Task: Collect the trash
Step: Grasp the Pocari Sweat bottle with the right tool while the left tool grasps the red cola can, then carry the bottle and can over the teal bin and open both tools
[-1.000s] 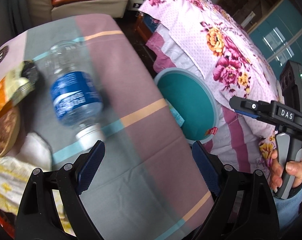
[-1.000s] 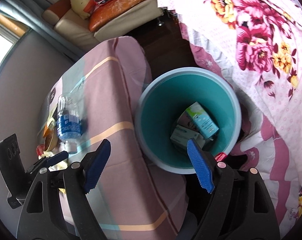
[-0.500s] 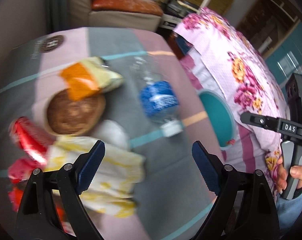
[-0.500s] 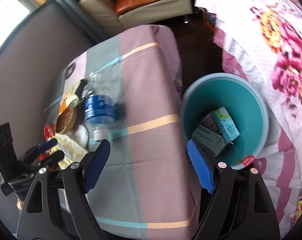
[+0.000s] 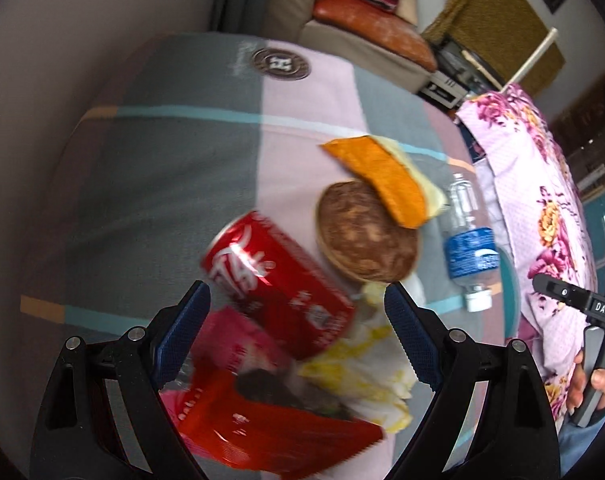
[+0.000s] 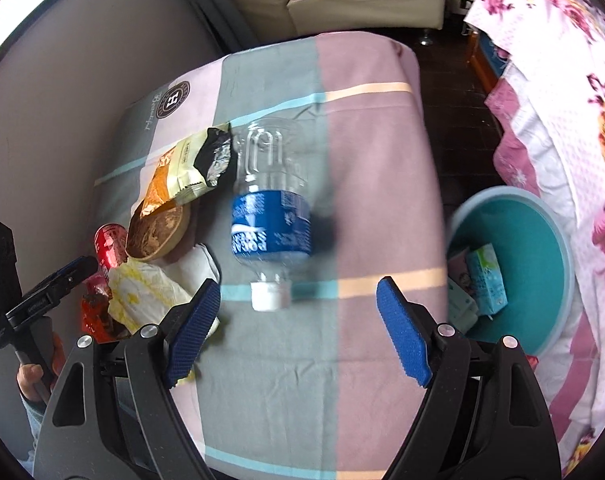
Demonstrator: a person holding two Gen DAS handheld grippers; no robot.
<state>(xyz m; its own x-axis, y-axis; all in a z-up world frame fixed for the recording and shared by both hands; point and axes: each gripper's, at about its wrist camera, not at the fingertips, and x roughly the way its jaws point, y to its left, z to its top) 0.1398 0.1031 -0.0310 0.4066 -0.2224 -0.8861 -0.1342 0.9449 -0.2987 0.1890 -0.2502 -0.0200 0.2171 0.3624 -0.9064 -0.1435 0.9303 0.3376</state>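
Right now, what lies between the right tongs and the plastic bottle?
Only bare striped tablecloth, seen in the right wrist view; the right tongs stand open just short of the plastic bottle cap.

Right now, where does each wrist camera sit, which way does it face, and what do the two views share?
Left wrist: rides the open left gripper, angled down at the red can; the hand holding the right gripper shows at right.
Right wrist: rides the open right gripper, angled down at the plastic bottle and teal bin; the other hand shows at left.
Shared: can, bottle, brown bowl, striped tablecloth.
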